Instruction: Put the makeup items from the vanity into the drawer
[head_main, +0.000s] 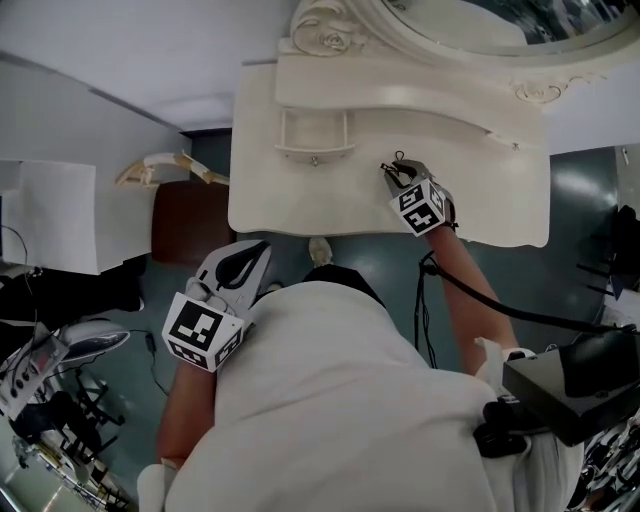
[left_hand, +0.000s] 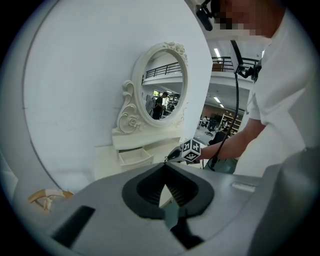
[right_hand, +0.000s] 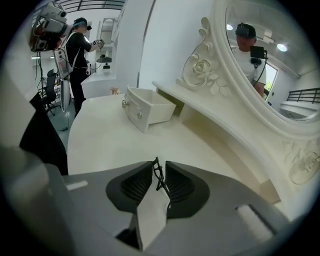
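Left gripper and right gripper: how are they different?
The right gripper pinches a thin black wire item; the left gripper holds nothing. The right gripper is over the vanity top; the left gripper is off its front edge, by the person's body. Both have a marker cube.

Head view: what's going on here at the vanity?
A person stands at a white vanity with a tool in each hand. The right tool is closed on a thin black wire item, low over the tabletop and to the right of the small open drawer in the head view. The item is not yet in the drawer. The left tool is empty, jaws together, off the vanity beside the person's body.
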